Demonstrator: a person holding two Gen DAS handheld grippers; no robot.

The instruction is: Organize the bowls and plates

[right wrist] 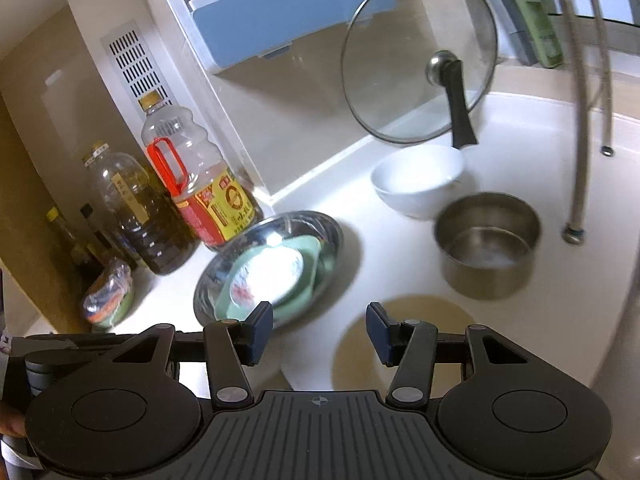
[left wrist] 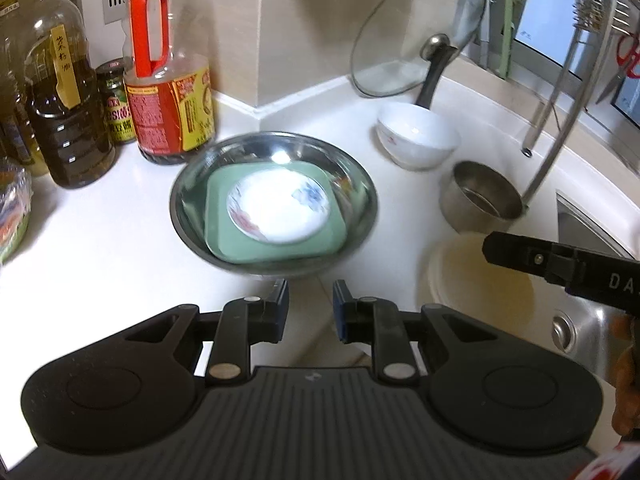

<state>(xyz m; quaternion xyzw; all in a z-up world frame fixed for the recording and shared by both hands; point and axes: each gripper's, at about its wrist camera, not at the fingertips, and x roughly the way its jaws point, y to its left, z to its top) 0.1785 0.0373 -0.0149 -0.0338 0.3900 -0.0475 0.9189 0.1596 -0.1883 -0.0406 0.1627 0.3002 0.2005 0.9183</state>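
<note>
Both grippers hover over the bench [left wrist: 100, 264] with jaws apart and empty: the left gripper [left wrist: 311, 306] just short of the steel basin [left wrist: 188, 200], where a green square plate [left wrist: 320, 240] and a small white dish [left wrist: 278, 214] already nest, largest lowest. Beyond and right of those jaws wait the white bowl [left wrist: 418, 136] and steel pot [left wrist: 478, 200]. The right gripper [right wrist: 320, 332] hangs over a pale, blurred, probably shallow dish [right wrist: 404, 344].

The white worktop [left wrist: 100, 248] carries oil bottles [left wrist: 64, 112] at upper left, a steel basin [left wrist: 356, 188] at centre, a white bowl [left wrist: 416, 136] and small steel pot [left wrist: 480, 196] right, a cream plate [left wrist: 460, 276] lower right.
</note>
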